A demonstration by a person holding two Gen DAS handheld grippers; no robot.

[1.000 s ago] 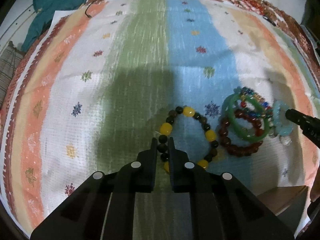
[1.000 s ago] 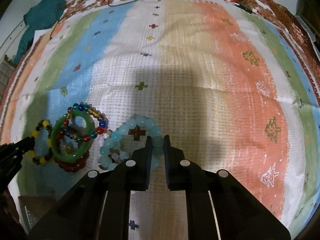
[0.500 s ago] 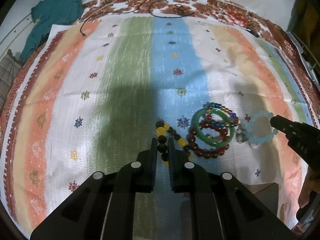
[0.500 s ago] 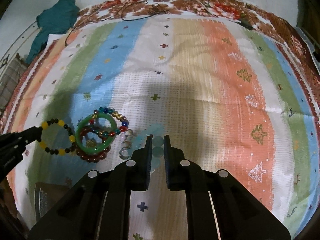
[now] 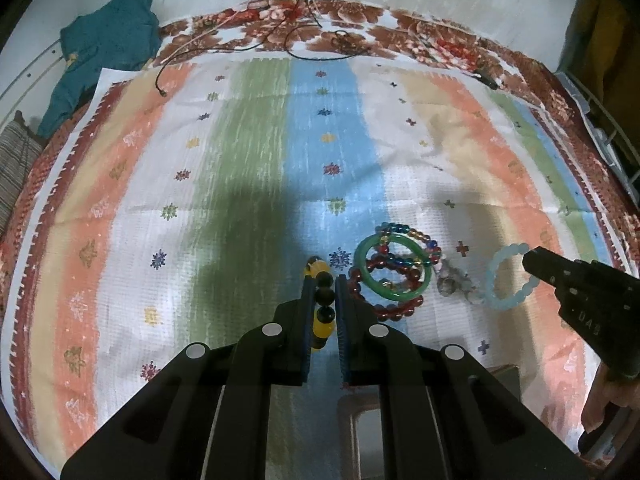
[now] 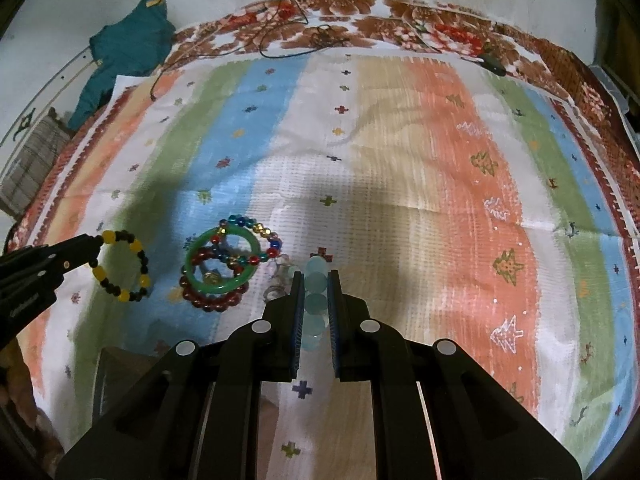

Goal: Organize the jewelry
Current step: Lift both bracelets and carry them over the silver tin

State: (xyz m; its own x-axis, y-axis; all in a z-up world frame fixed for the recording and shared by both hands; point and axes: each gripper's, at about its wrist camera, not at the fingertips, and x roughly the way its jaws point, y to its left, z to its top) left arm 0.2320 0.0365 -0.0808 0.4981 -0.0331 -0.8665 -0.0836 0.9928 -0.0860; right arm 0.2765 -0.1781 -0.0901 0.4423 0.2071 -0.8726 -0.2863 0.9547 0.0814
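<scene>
My left gripper point(image 5: 323, 280) is shut on a yellow-and-black bead bracelet point(image 5: 323, 300) and holds it up off the striped cloth; the bracelet hangs from its tip in the right wrist view point(image 6: 124, 266). My right gripper point(image 6: 313, 276) is shut on a pale blue bead bracelet point(image 6: 314, 304), also lifted; it shows in the left wrist view point(image 5: 505, 280). Between them on the cloth lies a pile: a green bangle point(image 5: 394, 266), a dark red bead bracelet point(image 5: 390, 308), a multicoloured bead bracelet point(image 5: 424, 240) and a small clear bead piece point(image 5: 450, 280).
A striped patterned cloth point(image 5: 256, 152) covers the bed. A teal garment point(image 5: 104, 52) lies at the far left corner. Thin cables point(image 5: 304, 40) trail along the far edge. A brown box point(image 6: 120, 376) sits at the near edge below the pile.
Both grippers have risen and pulled back with their bracelets, lifting them off the cloth. The pile between them has stayed in place.
</scene>
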